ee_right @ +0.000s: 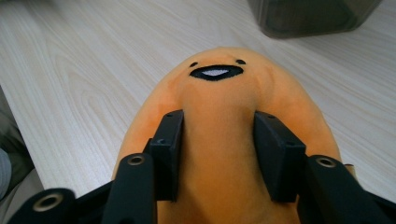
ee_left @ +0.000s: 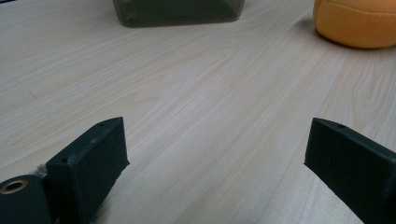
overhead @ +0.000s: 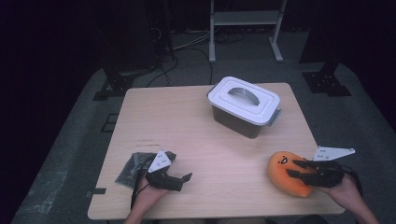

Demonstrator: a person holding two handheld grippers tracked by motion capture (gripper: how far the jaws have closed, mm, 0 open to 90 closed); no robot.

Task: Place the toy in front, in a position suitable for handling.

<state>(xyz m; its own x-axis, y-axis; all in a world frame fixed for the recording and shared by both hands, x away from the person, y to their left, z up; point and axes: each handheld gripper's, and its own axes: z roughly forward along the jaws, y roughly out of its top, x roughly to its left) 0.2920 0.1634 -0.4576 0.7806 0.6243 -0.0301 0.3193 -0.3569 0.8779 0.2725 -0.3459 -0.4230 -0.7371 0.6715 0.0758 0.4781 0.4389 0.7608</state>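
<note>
Right hand-held gripper [ee_right: 217,140] clamped on orange plush toy [ee_right: 219,93] at table [overhead: 196,140] near right, left hand-held gripper [ee_left: 215,154] jaws apart near left.

Black tongs [overhead: 299,169] — screw holes, brass eyelets — grey three-cornered plates, trailing cables.

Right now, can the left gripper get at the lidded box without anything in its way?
Probably yes. The left gripper sits open near the table's front edge, and bare wood runs from its jaws to the lidded box. The orange plush lies off to the side, pinched by the right gripper.
</note>
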